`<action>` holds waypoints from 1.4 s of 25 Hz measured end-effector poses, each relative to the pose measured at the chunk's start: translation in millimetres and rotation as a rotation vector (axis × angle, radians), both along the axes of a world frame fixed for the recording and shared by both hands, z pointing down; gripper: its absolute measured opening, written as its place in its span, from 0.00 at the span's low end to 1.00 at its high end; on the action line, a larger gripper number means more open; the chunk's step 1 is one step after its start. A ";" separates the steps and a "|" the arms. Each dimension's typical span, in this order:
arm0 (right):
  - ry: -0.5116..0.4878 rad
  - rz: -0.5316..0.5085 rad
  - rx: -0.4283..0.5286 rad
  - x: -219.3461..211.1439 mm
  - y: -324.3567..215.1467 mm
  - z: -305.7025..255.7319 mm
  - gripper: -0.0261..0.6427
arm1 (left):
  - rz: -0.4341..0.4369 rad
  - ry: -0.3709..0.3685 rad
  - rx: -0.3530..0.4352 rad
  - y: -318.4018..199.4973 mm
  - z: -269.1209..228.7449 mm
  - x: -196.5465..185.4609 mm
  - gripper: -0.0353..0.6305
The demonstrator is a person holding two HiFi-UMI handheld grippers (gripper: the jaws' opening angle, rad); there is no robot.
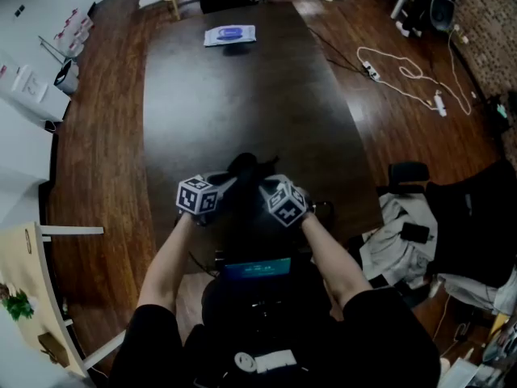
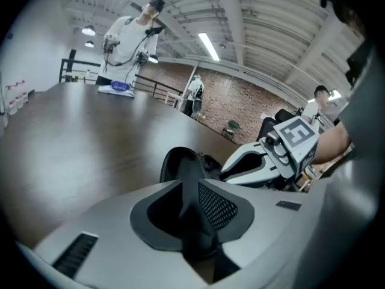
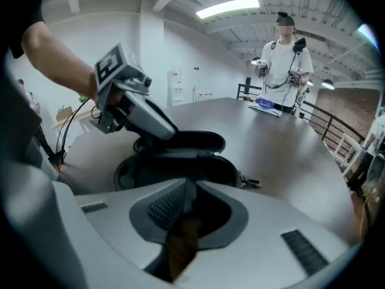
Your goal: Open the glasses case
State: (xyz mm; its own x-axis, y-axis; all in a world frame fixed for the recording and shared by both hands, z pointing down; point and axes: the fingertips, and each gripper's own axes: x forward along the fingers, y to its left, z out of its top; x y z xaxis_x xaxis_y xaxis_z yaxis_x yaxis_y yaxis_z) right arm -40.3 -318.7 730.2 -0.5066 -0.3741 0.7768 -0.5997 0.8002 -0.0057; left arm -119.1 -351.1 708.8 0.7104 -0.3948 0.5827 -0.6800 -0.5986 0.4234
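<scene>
Head view: the left claw and the right claw meet over the black glasses case at the near end of the dark bench.

Left gripper view: the left claw pinches the case's edge.

Right gripper view: the right claw is spread a little with nothing in it, and the case lies just ahead.

1. Centres on a long dark table over a reddish wood-plank floor;
2. Shows a white cable looped on the floor right of the table; near it, a black chair draped with pale cloth;
3. Closes with white walls on one side and a brick wall on the other;
4. Carries a black railing beyond the table's far end;
5. Glows from strip lights under a white beamed ceiling.
</scene>
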 end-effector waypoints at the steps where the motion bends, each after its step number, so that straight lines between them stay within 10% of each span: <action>1: -0.002 0.005 0.000 0.9 -2.4 1.5 0.16 | 0.002 0.001 0.011 3.5 0.0 2.3 0.17; 9: -0.106 0.127 0.046 8.6 -33.2 -29.5 0.16 | -0.143 0.090 0.059 5.2 -16.7 -9.0 0.17; 18: -0.738 0.374 0.577 50.1 -39.5 -282.2 0.08 | -0.524 0.158 0.653 10.3 -222.7 -67.2 0.06; 25: -0.727 0.479 0.527 41.1 -17.3 -277.1 0.05 | -0.476 -0.028 0.820 38.9 -264.3 -52.2 0.06; 35: -0.689 0.365 0.549 12.2 16.5 -295.8 0.05 | -0.525 0.010 0.785 66.0 -264.0 -54.2 0.06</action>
State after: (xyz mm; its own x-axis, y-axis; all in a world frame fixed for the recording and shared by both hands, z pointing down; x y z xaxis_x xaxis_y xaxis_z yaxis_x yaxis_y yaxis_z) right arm -28.1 -302.2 434.5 -0.5669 -0.8235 0.0199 -0.8182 0.5601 -0.1296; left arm -173.2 -285.1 444.8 0.3336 -0.9427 0.0091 -0.9422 -0.3331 0.0365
